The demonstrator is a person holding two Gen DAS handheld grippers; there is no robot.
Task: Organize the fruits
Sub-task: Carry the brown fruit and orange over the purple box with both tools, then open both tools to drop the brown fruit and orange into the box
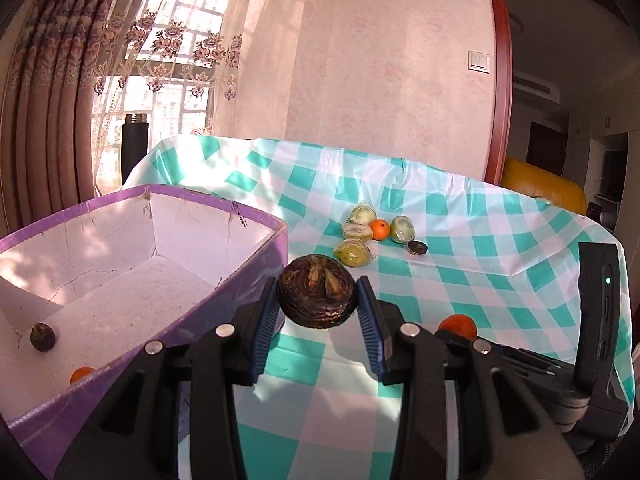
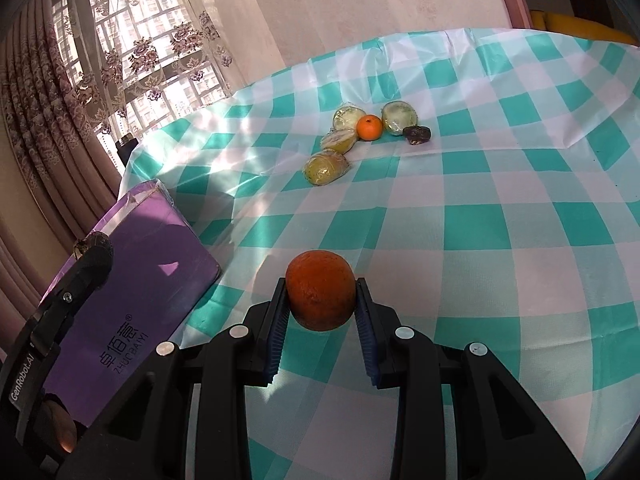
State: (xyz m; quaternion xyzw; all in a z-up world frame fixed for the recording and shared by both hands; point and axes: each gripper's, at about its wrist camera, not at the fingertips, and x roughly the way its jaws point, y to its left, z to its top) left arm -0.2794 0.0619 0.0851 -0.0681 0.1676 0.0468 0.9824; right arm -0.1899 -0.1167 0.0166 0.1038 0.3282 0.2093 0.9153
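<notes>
Indoors, on a table under a teal-and-white checked plastic cloth [image 2: 500, 220], creased and sunlit toward its far left corner. Behind its far edge, a pale pink wall with a white light switch [image 1: 479, 61]; beyond the left edge, a bright window hung with flowered lace and heavy brown curtains [image 1: 44, 92], plus a black flask [image 1: 135, 142].

Near the left edge of the cloth, an open purple cardboard box with white inside [image 1: 256, 220], holding a small dark water chestnut [image 1: 42, 337] and an orange fruit [image 1: 82, 374] half cut off by the near wall.

Toward the far middle of the cloth, a loose cluster: four yellow-green fruits in clear wrap [image 2: 326, 168], a small orange mandarin [image 2: 369, 127] between them, a dark date-like piece [image 2: 417, 134] just beside.

Left gripper [image 1: 318, 300] clamped on a dark brown ridged water chestnut [image 1: 317, 296], lifted beside the box's near corner. Right gripper [image 2: 321, 302] clamped on a round orange tangerine [image 2: 321, 294] above the near part of the cloth.

Wrapped fruits' kind hard to tell. Hand at the lower left of the right wrist view mostly hidden.
</notes>
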